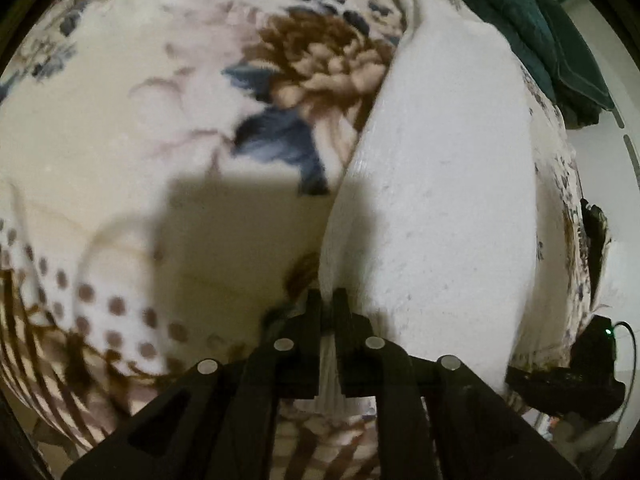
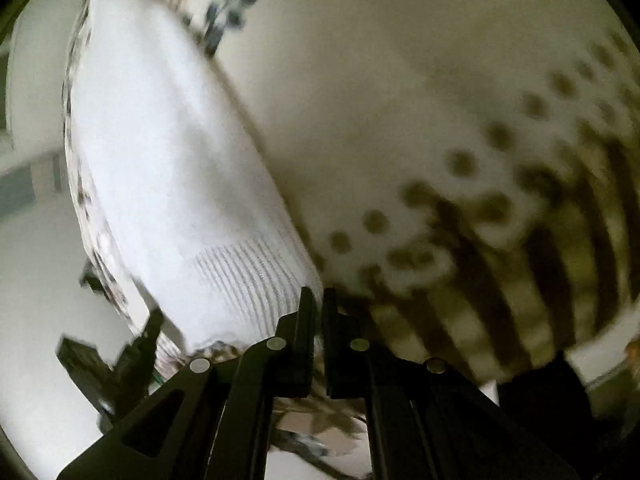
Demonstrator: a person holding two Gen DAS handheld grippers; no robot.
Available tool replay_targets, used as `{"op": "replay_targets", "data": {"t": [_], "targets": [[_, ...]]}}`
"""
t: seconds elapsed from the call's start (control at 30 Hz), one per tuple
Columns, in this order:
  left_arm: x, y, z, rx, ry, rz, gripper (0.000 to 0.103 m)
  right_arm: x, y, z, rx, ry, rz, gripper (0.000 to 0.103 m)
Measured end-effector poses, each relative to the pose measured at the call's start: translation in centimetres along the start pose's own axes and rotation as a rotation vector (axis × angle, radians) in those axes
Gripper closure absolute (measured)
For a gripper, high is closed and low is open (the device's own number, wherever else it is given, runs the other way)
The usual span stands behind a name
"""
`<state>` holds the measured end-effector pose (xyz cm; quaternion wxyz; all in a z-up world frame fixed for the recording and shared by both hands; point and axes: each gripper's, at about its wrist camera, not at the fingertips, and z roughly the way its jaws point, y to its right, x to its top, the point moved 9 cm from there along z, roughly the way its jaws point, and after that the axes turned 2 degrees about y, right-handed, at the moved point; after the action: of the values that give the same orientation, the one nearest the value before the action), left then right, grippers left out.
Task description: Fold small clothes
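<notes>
Left claw (image 1: 328,300) pinches one corner of the white garment (image 1: 440,184); right claw (image 2: 318,300) pinches its ribbed hem, over the floral blanket (image 1: 120,128).

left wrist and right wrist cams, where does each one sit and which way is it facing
Left wrist: sits on the left gripper, looking along its fingers down at the floral blanket; the fingers pinch an edge of the white garment.
Right wrist: sits on the right gripper, looking down at the blanket's dotted, striped part; its closed fingers pinch the garment's ribbed hem, and the other gripper shows at lower left.
Shared: the white garment and the blanket.
</notes>
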<state>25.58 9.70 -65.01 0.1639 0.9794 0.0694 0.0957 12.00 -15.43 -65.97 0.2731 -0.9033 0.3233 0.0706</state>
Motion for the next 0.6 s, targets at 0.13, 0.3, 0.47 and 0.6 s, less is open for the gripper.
{"op": "replay_targets", "data": {"t": [0.13,0.3,0.47,0.6], "targets": [[0.4,-0.1,-1.4,-0.064,0.011,-0.020,0.077,1.1,-0.4,-0.6,0.078,-0.113,-0.034,0.062],[1.1,-0.3,-0.7,-0.216,0.009,-0.110,0.043,3.8,-0.1,-2.6,0.148,-0.088,-0.067,0.042],[0.8,1.5,2.4,-0.306,-0.073,-0.071,0.043,5.5,-2.4,0.7,0.291,-0.166,-0.090,0.039],[0.4,3.7,2.9,-0.377,-0.090,-0.069,0.044,4.8,-5.0,3.2,0.324,-0.216,-0.115,0.039]]}}
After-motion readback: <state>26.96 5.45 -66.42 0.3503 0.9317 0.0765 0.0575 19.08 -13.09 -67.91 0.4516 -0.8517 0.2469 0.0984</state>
